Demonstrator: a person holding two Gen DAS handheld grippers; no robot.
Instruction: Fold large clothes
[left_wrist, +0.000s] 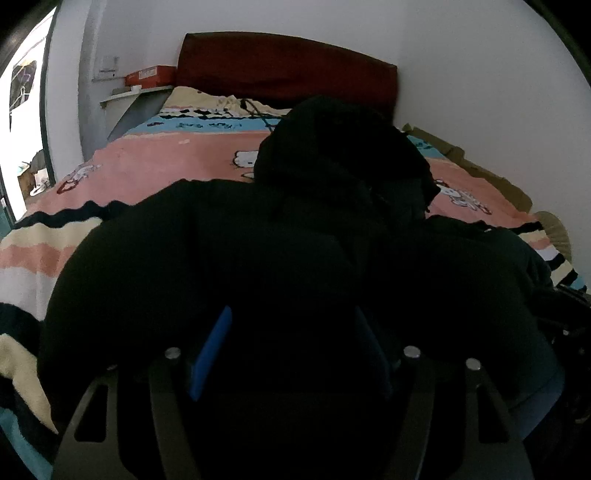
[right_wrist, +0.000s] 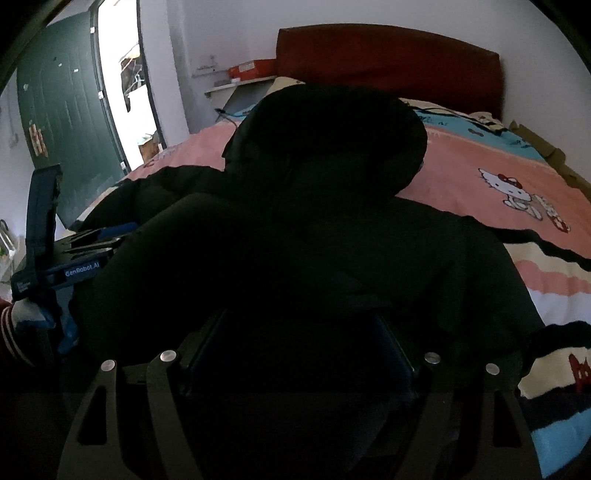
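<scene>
Left tool (left_wrist: 293, 332): blue fingers (left_wrist: 210, 354) spread apart, black jacket fabric bunched between them; grip contact cannot be confirmed. Right tool (right_wrist: 299, 332): fingers apart, buried in dark fabric; clamping cannot be determined. Black hooded jacket (right_wrist: 314, 221) lies on the bed's pink striped blanket (right_wrist: 480, 162), hood (left_wrist: 343, 147) toward the red headboard (left_wrist: 288, 66).
</scene>
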